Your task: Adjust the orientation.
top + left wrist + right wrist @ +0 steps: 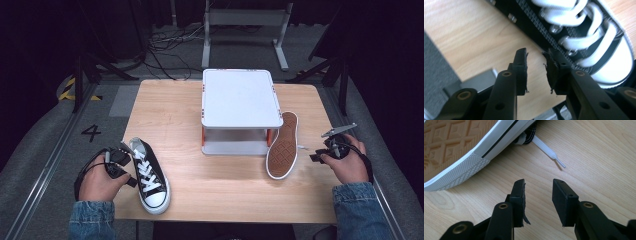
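Upright sneaker point(148, 176) near counter point(170, 115) front-left corner; left gripper point(535, 65) beside it, jaws spread, empty. Second sneaker point(282, 146) sole-up against white stand point(240, 100), right side; right gripper point(538, 195) jaws spread, empty.

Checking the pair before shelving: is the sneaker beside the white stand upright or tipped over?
Tipped over. The black-and-white canvas sneaker shows its brown patterned rubber sole upward, leaning against the white two-tier stand; one white lace trails onto the wooden table.
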Demonstrator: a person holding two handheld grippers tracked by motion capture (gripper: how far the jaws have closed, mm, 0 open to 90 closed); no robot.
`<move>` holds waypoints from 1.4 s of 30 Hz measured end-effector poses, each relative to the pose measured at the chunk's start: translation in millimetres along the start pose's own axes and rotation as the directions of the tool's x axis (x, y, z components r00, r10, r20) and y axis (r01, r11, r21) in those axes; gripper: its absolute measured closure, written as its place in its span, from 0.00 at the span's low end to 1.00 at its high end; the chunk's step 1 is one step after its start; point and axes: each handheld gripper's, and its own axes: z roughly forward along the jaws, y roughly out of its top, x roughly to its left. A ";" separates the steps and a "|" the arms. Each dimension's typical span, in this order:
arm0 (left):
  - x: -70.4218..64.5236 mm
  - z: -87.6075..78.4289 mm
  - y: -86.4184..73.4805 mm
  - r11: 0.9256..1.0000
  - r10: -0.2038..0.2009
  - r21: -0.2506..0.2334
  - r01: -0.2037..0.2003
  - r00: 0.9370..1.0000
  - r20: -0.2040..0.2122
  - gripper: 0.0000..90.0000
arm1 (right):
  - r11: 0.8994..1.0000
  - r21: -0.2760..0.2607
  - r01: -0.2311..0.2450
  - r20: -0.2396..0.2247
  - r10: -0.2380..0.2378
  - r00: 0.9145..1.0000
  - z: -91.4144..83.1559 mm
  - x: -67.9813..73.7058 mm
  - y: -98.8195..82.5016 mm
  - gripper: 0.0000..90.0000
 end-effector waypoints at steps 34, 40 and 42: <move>-71.5 33.4 85.8 0.942 0.335 -0.055 -0.332 0.940 0.062 0.65 | 0.999 -0.002 -0.050 0.026 0.050 0.998 -10.1 -3.1 -29.1 0.71; -56.4 -11.1 63.7 0.920 0.336 -0.176 -0.349 0.937 -0.099 0.40 | 0.999 -0.007 -0.045 0.025 0.045 0.999 -10.9 -3.7 -27.7 0.71; -52.2 -16.7 61.0 0.916 0.329 -0.195 -0.349 0.935 -0.130 0.38 | 0.999 -0.006 -0.044 0.028 0.044 0.999 -10.6 -3.2 -27.5 0.71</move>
